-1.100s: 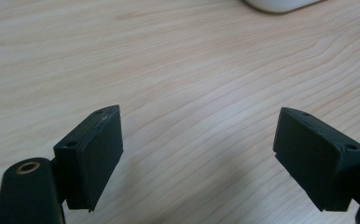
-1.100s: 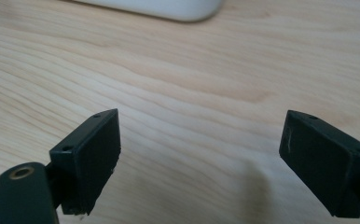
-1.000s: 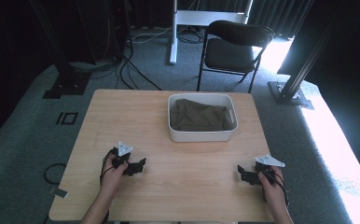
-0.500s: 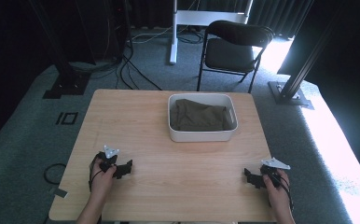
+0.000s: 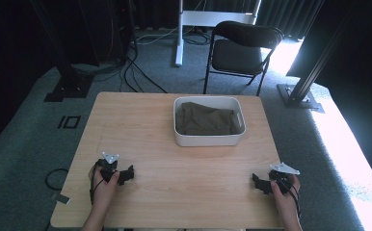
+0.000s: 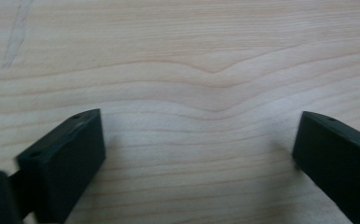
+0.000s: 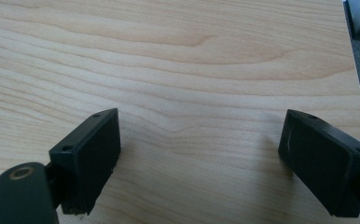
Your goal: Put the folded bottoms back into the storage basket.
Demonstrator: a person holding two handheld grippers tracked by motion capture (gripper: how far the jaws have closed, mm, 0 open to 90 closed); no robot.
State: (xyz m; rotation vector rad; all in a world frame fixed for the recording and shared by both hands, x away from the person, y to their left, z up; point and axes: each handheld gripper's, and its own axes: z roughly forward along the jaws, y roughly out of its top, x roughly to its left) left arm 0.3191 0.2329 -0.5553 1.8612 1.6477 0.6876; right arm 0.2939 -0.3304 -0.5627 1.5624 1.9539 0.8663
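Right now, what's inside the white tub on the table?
A folded dark olive cloth lies inside the tub and covers nearly all of its floor. Whether anything sits under the cloth cannot be seen, because the cloth hides it.

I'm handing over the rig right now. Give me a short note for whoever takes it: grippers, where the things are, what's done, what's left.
Left gripper: open, jaws just opened wider, nothing between them, low over the table near its front left.
Right gripper: open, nothing between the jaws, near the front right.
Olive cloth: lies folded inside the white bin at the table's far middle.
Done: neither gripper holds anything.
Left: probably reaching to the bin for the cloth.
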